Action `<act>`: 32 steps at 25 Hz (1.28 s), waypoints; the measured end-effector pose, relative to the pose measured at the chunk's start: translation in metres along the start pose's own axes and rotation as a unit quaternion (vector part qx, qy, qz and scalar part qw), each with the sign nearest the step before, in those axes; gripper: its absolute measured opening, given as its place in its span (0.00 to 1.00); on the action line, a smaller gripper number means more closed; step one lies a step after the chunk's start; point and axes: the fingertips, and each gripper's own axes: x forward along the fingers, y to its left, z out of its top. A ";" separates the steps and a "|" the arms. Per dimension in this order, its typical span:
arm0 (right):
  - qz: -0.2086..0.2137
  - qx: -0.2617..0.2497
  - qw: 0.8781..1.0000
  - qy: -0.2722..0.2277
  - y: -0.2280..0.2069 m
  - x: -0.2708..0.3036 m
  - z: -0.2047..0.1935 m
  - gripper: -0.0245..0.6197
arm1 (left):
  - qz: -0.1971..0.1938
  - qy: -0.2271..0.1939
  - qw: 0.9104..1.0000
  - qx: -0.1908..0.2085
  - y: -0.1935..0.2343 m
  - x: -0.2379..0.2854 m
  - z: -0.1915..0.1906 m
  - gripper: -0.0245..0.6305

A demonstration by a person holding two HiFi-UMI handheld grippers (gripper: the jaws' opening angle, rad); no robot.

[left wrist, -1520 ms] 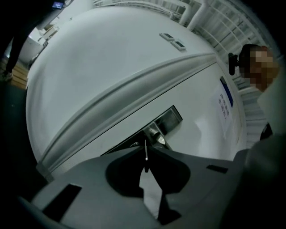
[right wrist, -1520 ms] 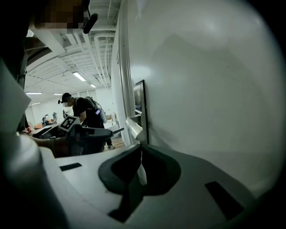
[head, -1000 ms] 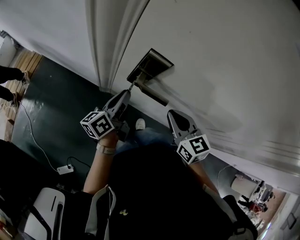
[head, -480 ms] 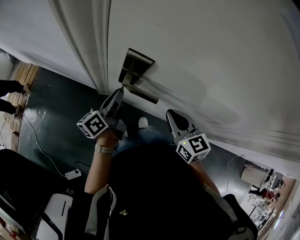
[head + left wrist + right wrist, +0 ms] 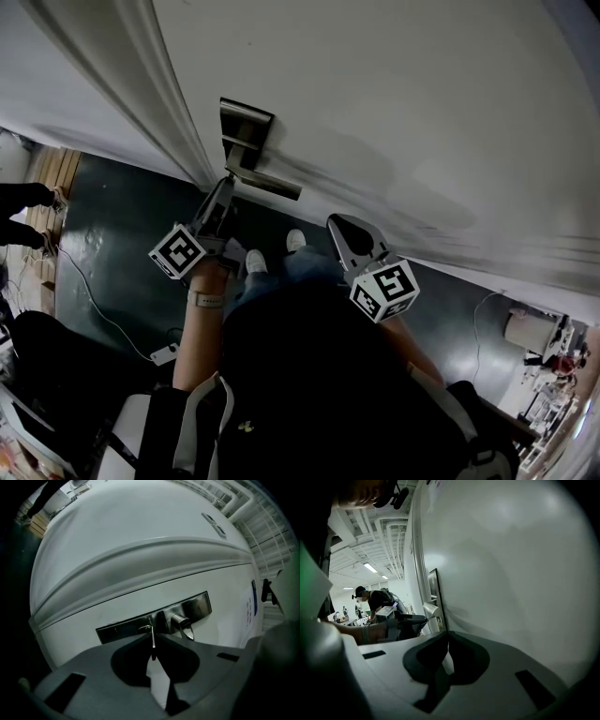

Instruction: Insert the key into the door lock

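A brushed-metal lock plate (image 5: 246, 127) with a lever handle (image 5: 269, 184) is mounted on the white door (image 5: 422, 112). My left gripper (image 5: 224, 184) is shut on a thin metal key (image 5: 152, 641). The key's tip reaches the keyhole cylinder (image 5: 144, 629) on the lock plate (image 5: 117, 631), just left of the lever handle (image 5: 182, 624). Whether the tip is inside the hole I cannot tell. My right gripper (image 5: 340, 228) hangs to the right, close to the door face, shut with nothing in it (image 5: 448, 635).
The door frame moulding (image 5: 159, 94) runs left of the plate. Below lies dark floor (image 5: 122, 234) with a cable and a power strip (image 5: 169, 352). The person's shoes (image 5: 255, 262) stand by the door. Another person (image 5: 375, 599) stands far off.
The head view has swung, so the lock plate now sits higher and further left. My left gripper has stayed with the key at the plate. The right gripper has hardly moved.
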 end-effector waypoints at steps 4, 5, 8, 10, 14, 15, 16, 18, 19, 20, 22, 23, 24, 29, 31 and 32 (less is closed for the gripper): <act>-0.004 0.016 1.000 -0.006 -0.001 -0.004 -0.003 0.07 | 0.003 0.012 1.000 0.006 -0.004 0.002 -0.002 0.08; -0.004 0.019 1.000 -0.007 -0.002 -0.004 -0.003 0.06 | -0.002 0.012 1.000 0.009 -0.004 0.002 -0.001 0.08; -0.004 0.025 1.000 -0.012 -0.004 -0.005 -0.004 0.07 | -0.001 0.009 1.000 0.004 -0.004 0.003 -0.001 0.08; -0.004 0.028 1.000 -0.013 -0.005 -0.005 -0.004 0.07 | 0.002 0.008 1.000 -0.003 -0.004 0.004 -0.002 0.08; -0.005 0.034 0.999 -0.014 -0.007 -0.005 -0.006 0.06 | 0.004 0.009 1.000 -0.006 -0.004 0.004 -0.004 0.08; -0.004 0.034 0.999 -0.015 -0.007 -0.005 -0.006 0.07 | 0.003 0.008 1.000 -0.008 -0.004 0.004 -0.004 0.08; -0.004 0.035 0.999 -0.015 -0.007 -0.005 -0.006 0.07 | 0.003 0.007 1.000 -0.011 -0.004 0.004 -0.005 0.08; -0.004 0.036 0.999 -0.016 -0.007 -0.005 -0.006 0.07 | 0.006 0.005 1.000 -0.016 -0.002 0.002 -0.005 0.08; -0.004 0.036 0.999 -0.016 -0.007 -0.005 -0.006 0.07 | 0.006 0.004 1.000 -0.019 -0.001 0.002 -0.005 0.08; -0.005 0.037 0.999 -0.017 -0.008 -0.005 -0.006 0.07 | 0.005 0.003 1.000 -0.022 0.000 0.001 -0.005 0.08; -0.006 0.038 0.999 -0.017 -0.009 -0.005 -0.006 0.07 | 0.004 0.001 1.000 -0.025 0.001 0.001 -0.005 0.08; -0.006 0.038 0.999 -0.016 -0.009 -0.005 -0.007 0.07 | 0.004 0.001 1.000 -0.026 0.001 0.001 -0.006 0.08; -0.006 0.039 0.999 -0.016 -0.010 -0.005 -0.007 0.07 | 0.004 0.001 1.000 -0.026 0.001 0.001 -0.006 0.08; -0.006 0.039 0.999 -0.016 -0.009 -0.005 -0.007 0.07 | 0.013 -0.001 0.999 -0.035 0.007 -0.002 -0.006 0.08; -0.006 0.039 0.999 -0.017 -0.009 -0.006 -0.006 0.07 | 0.012 0.001 0.999 -0.035 0.007 -0.001 -0.006 0.08; -0.006 0.039 0.999 -0.017 -0.009 -0.006 -0.006 0.07 | 0.013 0.002 0.999 -0.035 0.007 -0.001 -0.006 0.08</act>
